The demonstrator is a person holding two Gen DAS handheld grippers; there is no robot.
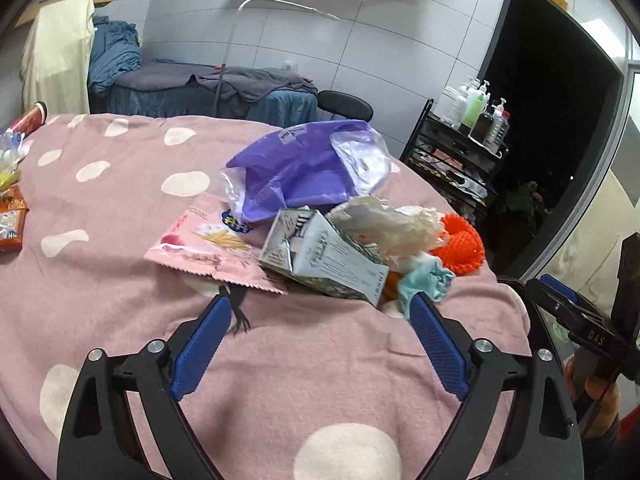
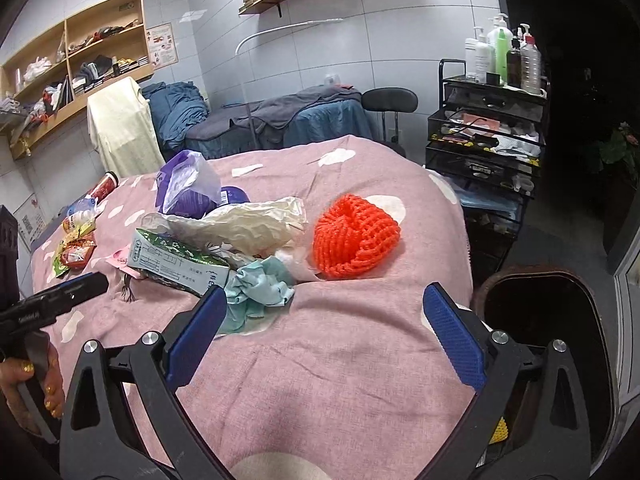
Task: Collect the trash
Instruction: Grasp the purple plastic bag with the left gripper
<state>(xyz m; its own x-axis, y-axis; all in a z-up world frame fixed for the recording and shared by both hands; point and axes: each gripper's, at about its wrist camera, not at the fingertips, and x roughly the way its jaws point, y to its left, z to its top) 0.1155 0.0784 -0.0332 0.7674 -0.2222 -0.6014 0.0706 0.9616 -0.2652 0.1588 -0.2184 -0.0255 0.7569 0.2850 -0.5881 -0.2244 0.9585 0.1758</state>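
Note:
A heap of trash lies on the pink spotted blanket [image 1: 120, 208]: a green-and-white carton [image 1: 320, 256], a purple plastic bag [image 1: 304, 168], a pink wrapper [image 1: 208, 244], a crumpled white bag [image 1: 392, 224], a light blue tissue [image 1: 424, 280] and an orange foam net [image 1: 460, 248]. My left gripper [image 1: 320, 308] is open and empty, just short of the carton. My right gripper [image 2: 324, 300] is open and empty, near the blue tissue [image 2: 260, 284] and below the orange net [image 2: 354, 236]. The carton [image 2: 176, 260] and white bag [image 2: 240, 224] lie to its left.
A dark bin [image 2: 540, 312] stands at the bed's right edge. Snack packets [image 2: 74, 248] and a red can [image 2: 105, 186] lie at the far left. A black cart with bottles [image 2: 488, 128], a stool [image 2: 390, 100] and another bed [image 2: 280, 120] stand beyond.

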